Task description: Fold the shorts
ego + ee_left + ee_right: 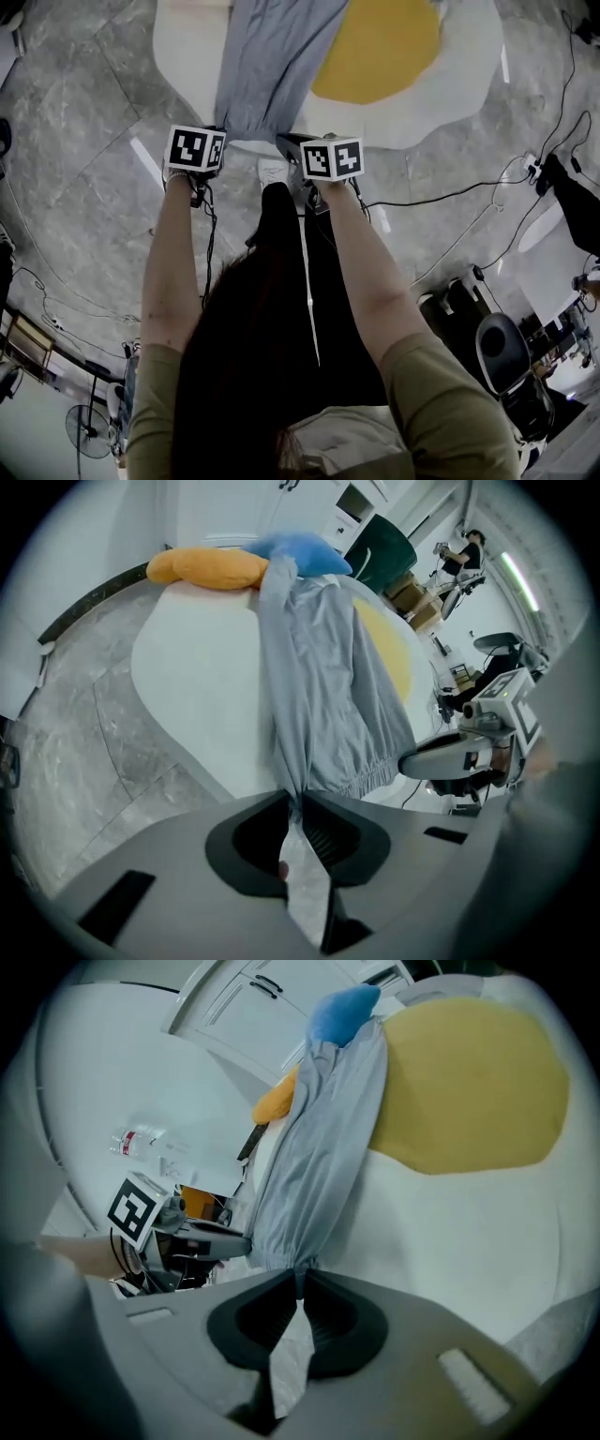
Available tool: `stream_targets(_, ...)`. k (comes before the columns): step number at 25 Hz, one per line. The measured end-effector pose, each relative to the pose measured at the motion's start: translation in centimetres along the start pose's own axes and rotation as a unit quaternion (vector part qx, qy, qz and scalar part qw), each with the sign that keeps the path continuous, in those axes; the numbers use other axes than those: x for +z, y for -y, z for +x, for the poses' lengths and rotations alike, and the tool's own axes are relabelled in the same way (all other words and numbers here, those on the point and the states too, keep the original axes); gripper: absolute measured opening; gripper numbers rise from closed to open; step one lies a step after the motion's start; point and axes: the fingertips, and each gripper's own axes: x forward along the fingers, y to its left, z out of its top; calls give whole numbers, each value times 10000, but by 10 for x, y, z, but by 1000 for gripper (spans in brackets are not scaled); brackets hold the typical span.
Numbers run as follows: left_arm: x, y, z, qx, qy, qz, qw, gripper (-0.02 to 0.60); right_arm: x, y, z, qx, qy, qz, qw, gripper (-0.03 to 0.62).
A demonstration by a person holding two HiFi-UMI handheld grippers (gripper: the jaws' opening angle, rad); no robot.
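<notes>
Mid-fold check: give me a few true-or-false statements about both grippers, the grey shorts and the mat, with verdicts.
1. The left gripper is shut on the grey fabric shorts. True.
2. The right gripper is open and empty. False: it pinches the shorts too.
3. The shorts lie on a white mat with a round yellow patch. True.
4. The orange cushion lies beside the grippers. False: it lies at the shorts' far end.

Grey shorts [262, 75] (plain), white/yellow mat [394, 56].
</notes>
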Motion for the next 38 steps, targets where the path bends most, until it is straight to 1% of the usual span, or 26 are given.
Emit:
stream_targets(3, -8, 12, -4, -352, 11, 33, 9994, 43, -14, 1, -11, 83, -6, 156, 9998, 23)
stream_targets(5, -21, 22, -6, -574, -23, -74, 9983, 40, -29, 0, -18, 138, -124, 213, 9996, 23)
stream_targets(8, -51, 45, -4, -901, -199, -296, 9953, 40, -59, 3, -33, 206, -507, 171, 9984, 23)
stream_targets(10, -77, 63, -1, -1129, -336, -515, 9917, 40, -82, 6, -45, 276, -815, 177, 9961, 23)
stream_targets(13, -116, 94, 1, -1430, -481, -935, 9841, 40, -116, 9, -64, 418, -1309, 164, 9904, 23)
stream_targets(15, -143, 116, 0, -1607, -618, -1166, 9781, 40, -140, 9, -80, 533, -1679, 149, 9842, 23)
stream_targets(19, -196, 158, -5, -1978, -1012, -1621, 9614, 40, -187, 5, -111, 754, -2330, 268, 9692, 23)
stream_targets(21, -210, 174, -10, -2118, -1148, -1667, 9561, 40, -202, 1, -123, 838, -2488, 378, 9642, 23)
stream_targets(22, -212, 179, -12, -2151, -1165, -1588, 9565, 40, -207, -1, -127, 864, -2507, 457, 9631, 23)
stream_targets(24, -212, 180, -12, -2077, -1221, -1291, 9619, 39, -206, 0, -133, 901, -2425, 635, 9639, 23)
stream_targets(25, -205, 180, -12, -2032, -1231, -1154, 9645, 38, -200, 2, -135, 924, -2334, 725, 9653, 23)
stream_targets(26, -191, 180, -12, -1999, -1149, -1045, 9674, 38, -190, 6, -136, 952, -2207, 834, 9671, 23)
stream_targets(28, -149, 173, -14, -1918, -716, -978, 9739, 38, -158, 13, -138, 1060, -1817, 1219, 9700, 23)
stream_targets(29, -125, 165, -17, -1875, -432, -1051, 9757, 38, -137, 14, -138, 1159, -1546, 1466, 9701, 23)
stream_targets(31, -77, 145, -28, -1848, 102, -1311, 9739, 38, -86, 8, -137, 1411, -937, 1832, 9684, 23)
stream_targets(33, -31, 127, -37, -1850, 473, -1501, 9701, 38, -34, 0, -135, 1638, -448, 1926, 9665, 23)
stream_targets(36, 35, 107, -40, -1797, 800, -1524, 9685, 38, 39, 1, -129, 1798, -70, 1837, 9664, 23)
stream_targets(38, 74, 95, -36, -1751, 939, -1491, 9687, 38, 82, 8, -122, 1734, 61, 1771, 9688, 23)
